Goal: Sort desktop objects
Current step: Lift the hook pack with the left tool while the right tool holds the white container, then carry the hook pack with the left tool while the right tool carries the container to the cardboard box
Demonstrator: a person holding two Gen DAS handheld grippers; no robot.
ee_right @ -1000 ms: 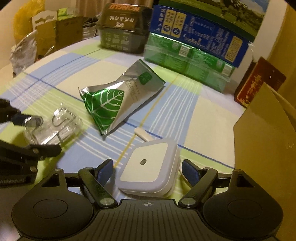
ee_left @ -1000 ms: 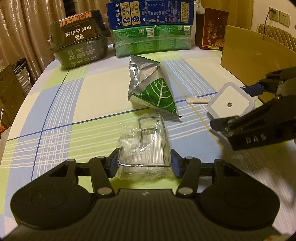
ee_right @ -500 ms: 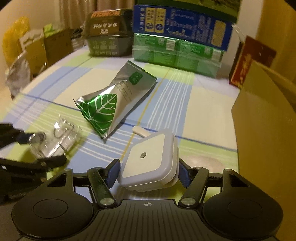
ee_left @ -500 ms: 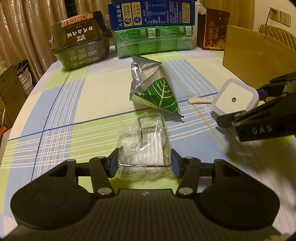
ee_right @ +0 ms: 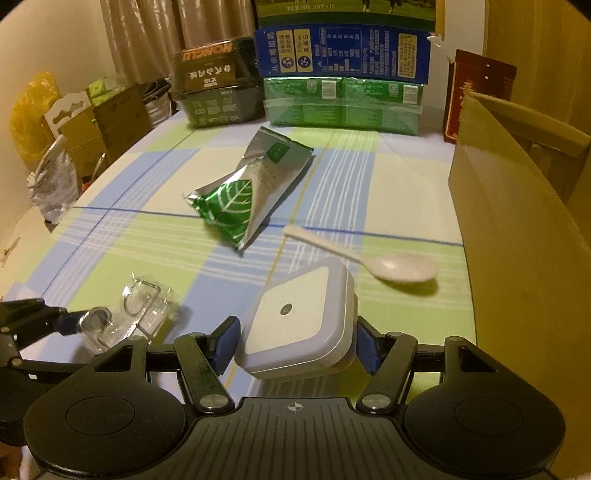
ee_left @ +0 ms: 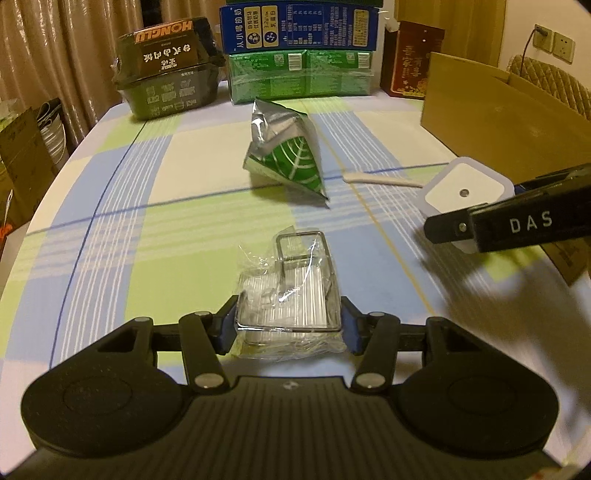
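While the checked tablecloth (ee_left: 155,192) spreads blue, green and cream under everything, the cardboard box (ee_right: 517,236) stands open at the right edge of the table. Against the far end sit 2 stacked cartons, the blue milk carton (ee_left: 299,26) on top of the green shrink-wrapped pack (ee_left: 301,77), with a dark HONGLU box (ee_left: 166,77) to their left and a red box (ee_left: 412,61) to their right. Mid-table lies the silver and green leaf-printed pouch (ee_right: 247,195), and just beside it, nearer the cardboard box, the white spoon (ee_right: 369,260) rests flat on the cloth. The right gripper (ee_right: 293,343) has just been closing and now clamps its 2 blue pads on the sides of the white square night light (ee_right: 295,321), which is tilted and lifted clear of the cloth. The left gripper (ee_left: 288,326) squeezes the clear plastic case (ee_left: 291,291), wrapped in crinkled film, between its pads, low over the near part of the table.
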